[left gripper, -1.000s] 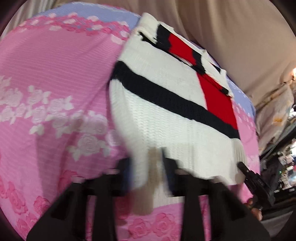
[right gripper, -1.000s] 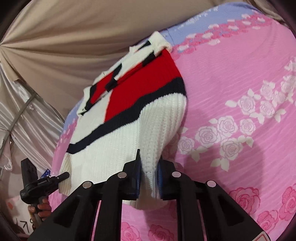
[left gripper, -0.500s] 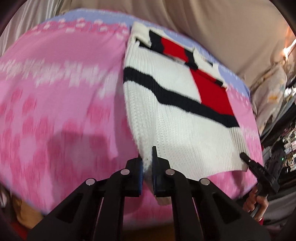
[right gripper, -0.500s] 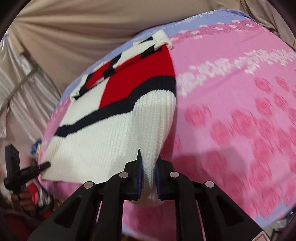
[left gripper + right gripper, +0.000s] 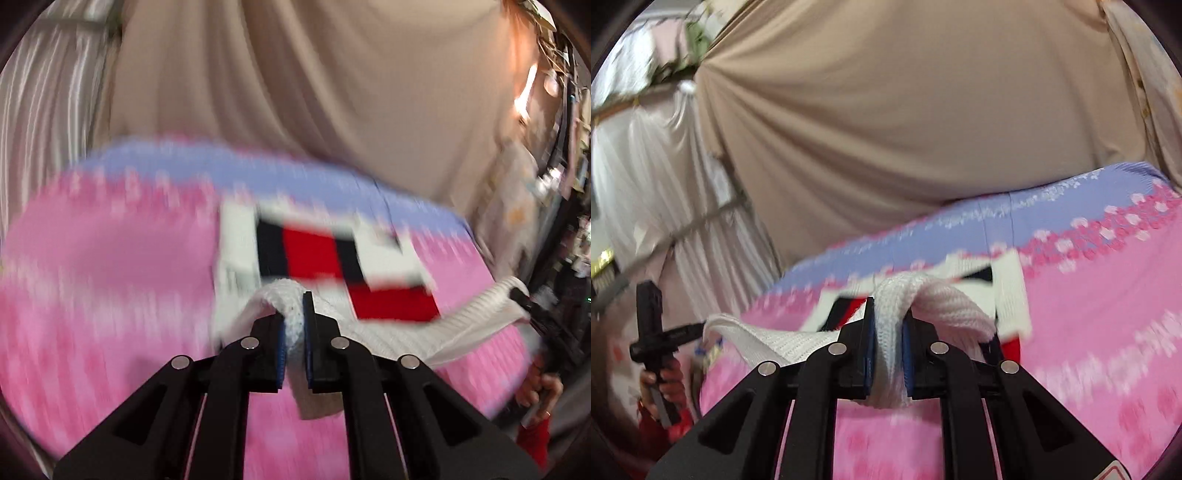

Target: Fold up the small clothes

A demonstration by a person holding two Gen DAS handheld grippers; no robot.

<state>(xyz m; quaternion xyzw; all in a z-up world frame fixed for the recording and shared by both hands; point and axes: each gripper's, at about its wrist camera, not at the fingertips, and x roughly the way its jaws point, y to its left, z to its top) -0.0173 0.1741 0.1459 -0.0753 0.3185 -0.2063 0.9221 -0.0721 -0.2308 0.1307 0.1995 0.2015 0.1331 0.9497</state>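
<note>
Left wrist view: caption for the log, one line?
Left gripper clamps the white hem of the knit sweater, lifted above the pink floral bedsheet; motion-blurred.

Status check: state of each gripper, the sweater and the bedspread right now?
left gripper: shut on the sweater's white hem
right gripper: shut on the sweater's white hem
sweater: hem lifted and carried toward the collar, far part flat on the bed
bedspread: pink floral, spread over the bed under the sweater
</note>
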